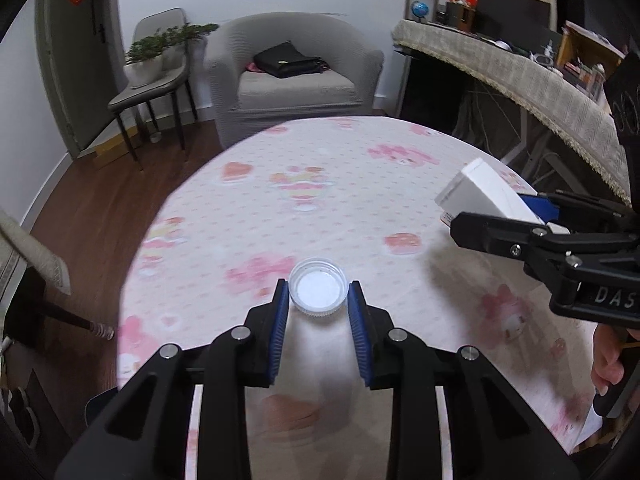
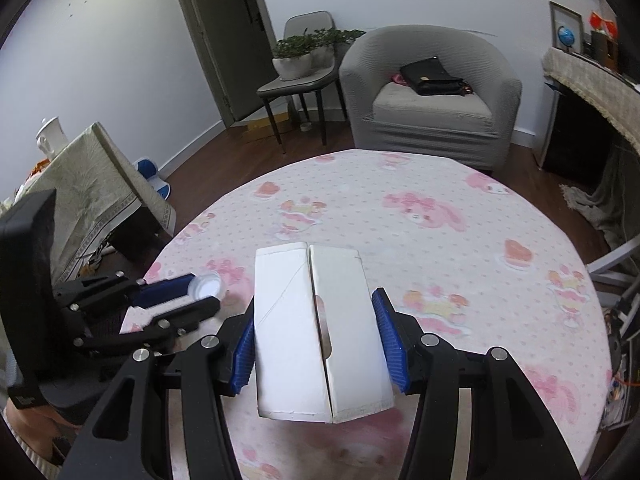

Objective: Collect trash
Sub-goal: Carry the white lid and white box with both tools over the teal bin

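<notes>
A clear plastic lid with a white inside sits between the blue pads of my left gripper, which is shut on it above the pink-patterned tablecloth. The lid also shows in the right wrist view at the left gripper's tips. My right gripper is shut on a white cardboard box, held above the table. That box and the right gripper appear at the right of the left wrist view.
A grey armchair with a black bag stands beyond the table. A grey chair with potted plants is at the left. A cloth-covered desk runs along the right. A cloth-covered stand is at the left.
</notes>
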Demonstrator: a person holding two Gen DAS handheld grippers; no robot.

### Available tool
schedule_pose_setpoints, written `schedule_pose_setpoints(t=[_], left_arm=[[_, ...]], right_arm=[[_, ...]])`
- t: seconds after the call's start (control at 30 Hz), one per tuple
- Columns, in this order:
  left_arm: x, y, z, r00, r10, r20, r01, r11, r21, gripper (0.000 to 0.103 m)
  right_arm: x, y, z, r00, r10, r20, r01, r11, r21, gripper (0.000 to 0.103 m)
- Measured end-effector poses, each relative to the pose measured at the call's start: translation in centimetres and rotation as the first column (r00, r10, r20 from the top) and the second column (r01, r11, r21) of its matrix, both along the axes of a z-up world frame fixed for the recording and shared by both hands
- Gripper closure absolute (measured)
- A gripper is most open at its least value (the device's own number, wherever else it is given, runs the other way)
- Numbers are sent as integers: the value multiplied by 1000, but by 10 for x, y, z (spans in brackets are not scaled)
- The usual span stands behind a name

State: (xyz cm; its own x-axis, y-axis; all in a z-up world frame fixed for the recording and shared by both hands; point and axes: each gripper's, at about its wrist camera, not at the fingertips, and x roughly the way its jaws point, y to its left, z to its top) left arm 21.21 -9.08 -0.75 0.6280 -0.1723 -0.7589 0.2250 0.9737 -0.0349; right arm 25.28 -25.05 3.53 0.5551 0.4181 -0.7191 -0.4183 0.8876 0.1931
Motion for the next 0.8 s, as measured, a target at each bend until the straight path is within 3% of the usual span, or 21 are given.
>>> schedule_pose_setpoints(t=[0.4, 0.8], left_arm=[[-23, 70, 21, 994, 106, 30, -105, 994, -36, 71], [-45, 124, 22, 982, 188, 33, -187, 982, -29, 71]], right_arm=[[-7, 71, 0, 995, 98, -13, -99, 995, -9, 49], [-19, 132, 12, 985, 175, -9, -175, 985, 12, 49]])
